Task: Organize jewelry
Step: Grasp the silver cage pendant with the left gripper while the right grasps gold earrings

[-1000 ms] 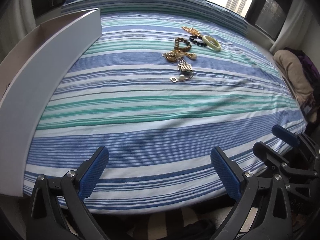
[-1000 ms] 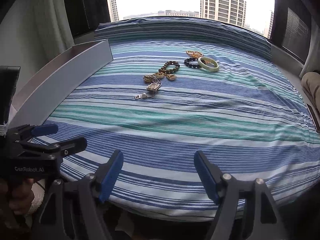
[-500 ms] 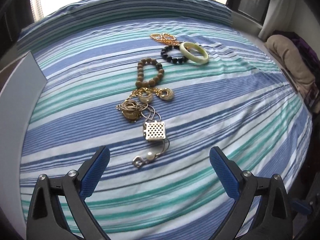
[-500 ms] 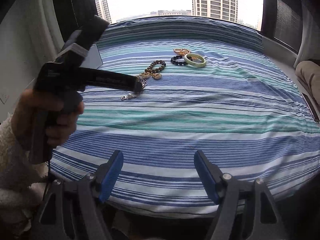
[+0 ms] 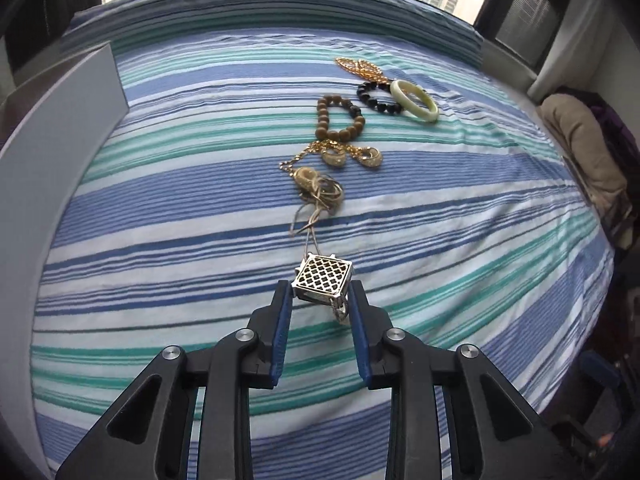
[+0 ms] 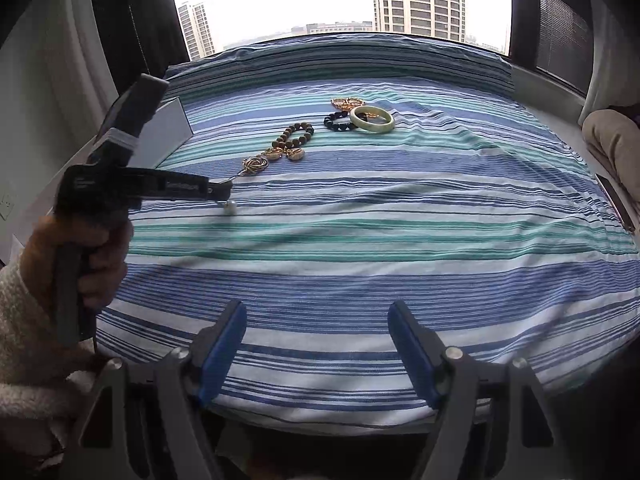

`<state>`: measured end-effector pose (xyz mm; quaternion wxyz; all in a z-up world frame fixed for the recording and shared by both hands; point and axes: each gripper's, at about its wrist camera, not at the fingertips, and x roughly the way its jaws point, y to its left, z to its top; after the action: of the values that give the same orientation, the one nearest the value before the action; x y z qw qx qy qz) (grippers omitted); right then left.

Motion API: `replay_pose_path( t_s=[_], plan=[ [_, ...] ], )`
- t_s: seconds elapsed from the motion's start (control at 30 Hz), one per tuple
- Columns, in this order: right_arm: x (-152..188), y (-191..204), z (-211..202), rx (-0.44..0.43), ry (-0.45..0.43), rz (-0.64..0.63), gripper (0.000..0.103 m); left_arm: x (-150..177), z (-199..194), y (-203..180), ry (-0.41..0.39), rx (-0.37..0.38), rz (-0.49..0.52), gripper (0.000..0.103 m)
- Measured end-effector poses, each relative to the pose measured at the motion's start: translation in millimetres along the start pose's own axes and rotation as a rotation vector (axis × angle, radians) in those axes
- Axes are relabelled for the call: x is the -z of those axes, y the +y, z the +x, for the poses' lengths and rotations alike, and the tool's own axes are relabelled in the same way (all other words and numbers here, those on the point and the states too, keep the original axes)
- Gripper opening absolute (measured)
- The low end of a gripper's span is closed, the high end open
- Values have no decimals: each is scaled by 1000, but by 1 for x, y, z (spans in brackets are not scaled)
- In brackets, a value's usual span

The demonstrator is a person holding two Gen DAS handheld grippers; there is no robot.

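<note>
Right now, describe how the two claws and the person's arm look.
Both claws, left and right, have black angular frames, silver bolts and flat blue ribbed pads. The left claw's black pistol-style body carries small white lettering, too blurred to read. A fuzzy cream sleeve covers the wrist.

A bedspread striped in blue, teal and white carries a gold lattice pendant, brown bead bracelet, black bead bracelet and pale green bangle, with a grey board at left.

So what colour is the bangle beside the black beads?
Pale green bangle, clearest in the left wrist view.
</note>
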<state>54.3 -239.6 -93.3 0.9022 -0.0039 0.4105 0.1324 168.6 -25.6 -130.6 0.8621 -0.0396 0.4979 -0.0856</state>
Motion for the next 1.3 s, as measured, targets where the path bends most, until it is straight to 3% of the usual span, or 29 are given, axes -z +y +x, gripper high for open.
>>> replay_pose_path(
  t_s=[0.17, 0.3, 0.4, 0.5, 0.57, 0.83, 0.9, 0.93, 1.0, 1.1, 1.13, 1.3],
  plan=[
    [-15, -3, 10, -42, 8, 1, 75, 32, -29, 32, 2, -41, -11, 27],
    [-58, -15, 30, -151, 18, 26, 75, 48, -41, 55, -14, -53, -51, 27],
    [-106, -26, 68, -224, 43, 70, 75, 56, -44, 72, -20, -61, -93, 27],
    [-153, -30, 130, -284, 166, 167, 71, 62, -45, 82, -27, -51, -133, 27],
    [-178, -18, 167, -278, 236, 158, 57, 66, -46, 86, -32, -58, -145, 27],
    [-212, 69, 249, -113, 363, -63, 51, 73, -49, 92, -30, -48, -169, 27],
    [-213, 81, 253, -45, 379, -118, 46, 72, -48, 93, -28, -44, -172, 27],
    [-212, 85, 254, 2, 381, -148, 24, 71, -47, 93, -27, -42, -173, 27],
    [-211, 86, 254, 13, 392, -165, 25, 70, -46, 95, -25, -39, -175, 27],
    [-211, 76, 241, -41, 383, -122, 20, 68, -52, 98, -36, -31, -180, 27],
    [-212, 72, 232, -68, 366, -106, 0, 66, -56, 98, -44, -25, -180, 27],
    [-217, 57, 183, -134, 295, -94, 0, 55, -75, 101, -84, 0, -177, 27]
  ],
)
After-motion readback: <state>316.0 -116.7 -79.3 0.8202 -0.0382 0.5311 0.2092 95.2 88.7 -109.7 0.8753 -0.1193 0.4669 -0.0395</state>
